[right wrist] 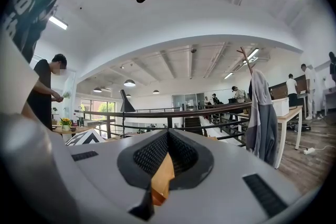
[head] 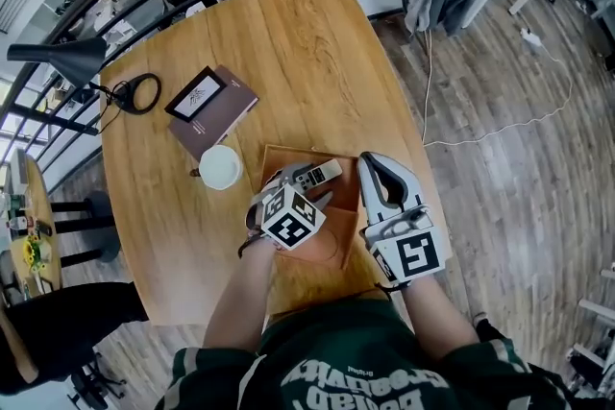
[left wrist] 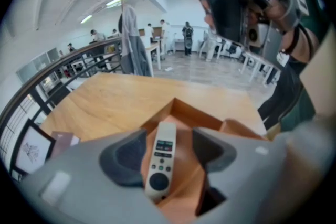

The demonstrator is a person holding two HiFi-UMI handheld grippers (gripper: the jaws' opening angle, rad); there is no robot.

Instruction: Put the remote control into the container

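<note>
Left gripper view: slim white remote [left wrist: 161, 157] between spread left tongs [left wrist: 168, 148]; right tongs [right wrist: 167, 157] pinch container [right wrist: 160, 182] wall.

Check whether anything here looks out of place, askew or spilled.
Nothing stands out. The remote control lies inside the container, between the jaws of the open left claw; the right claw pinches the container's wall. Nothing looks spilled or damaged.

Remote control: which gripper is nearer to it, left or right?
Left. The remote control lies between the open fingers of the left gripper; the right gripper is off to one side, clamped on the container.
</note>
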